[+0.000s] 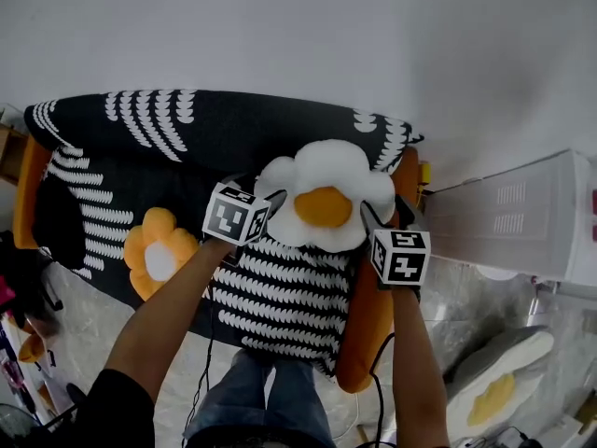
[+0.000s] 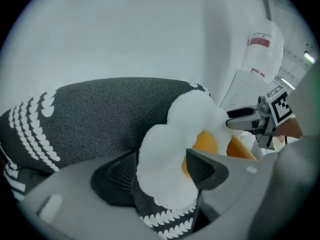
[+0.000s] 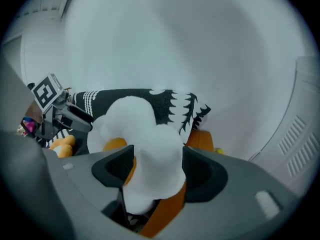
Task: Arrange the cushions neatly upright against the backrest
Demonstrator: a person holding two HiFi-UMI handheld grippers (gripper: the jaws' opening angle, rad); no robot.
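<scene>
Well, from the head view you are partway there: the white cushion (image 1: 324, 177) stands upright against the backrest (image 1: 233, 124) at centre right. The orange cushion (image 1: 159, 250) lies flat on the seat at left, and I judge it is what remains. Your forearms rise from the bottom edge to either side of the white cushion, with the left gripper (image 1: 270, 199) on its left edge and the right gripper (image 1: 373, 217) on its right.

In the left gripper view, the left gripper (image 2: 160, 171) is clenched on a petal of the white cushion (image 2: 175, 134), angled down toward the seat.

In the right gripper view, the right gripper (image 3: 152, 166) stands fairly wide, yet both pads touch the white cushion (image 3: 135, 124), so it grasps that petal, likely loosely.
</scene>
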